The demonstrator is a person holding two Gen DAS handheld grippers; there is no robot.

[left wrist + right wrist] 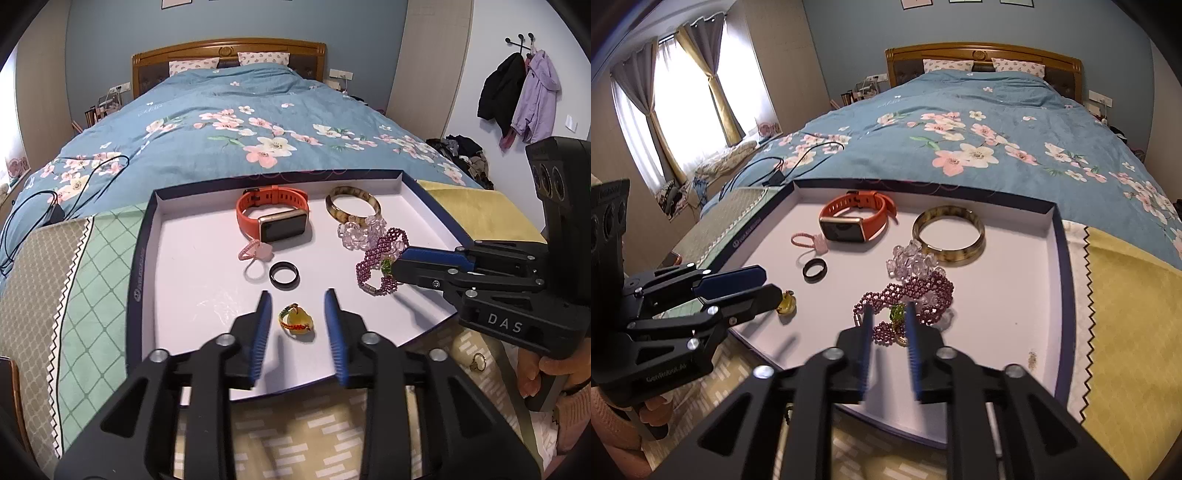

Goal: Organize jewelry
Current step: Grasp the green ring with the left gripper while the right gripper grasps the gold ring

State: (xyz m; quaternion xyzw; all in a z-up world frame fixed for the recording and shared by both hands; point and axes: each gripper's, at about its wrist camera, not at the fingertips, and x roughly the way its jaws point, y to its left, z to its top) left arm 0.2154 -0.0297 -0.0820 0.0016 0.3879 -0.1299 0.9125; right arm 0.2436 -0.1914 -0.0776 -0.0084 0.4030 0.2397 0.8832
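A shallow tray [147, 236] sits at the foot of the bed [236, 107], filling the middle of the left wrist frame. Inside it, a watch [275, 218] lies at upper centre, a bangle [352, 206] to its right. Below the watch lie a small looped charm [255, 253] and a ring [284, 274]. A beaded bracelet [380, 262] lies at the right. At lower centre a pendant [297, 322] rests between the left hand-held gripper's [297, 325] spread fingers, touching neither.

Both wrist cameras looked steeply down from close above the white tray [207, 280], facing the bed [997, 122]; each caught the other's gripper across the shared tray.
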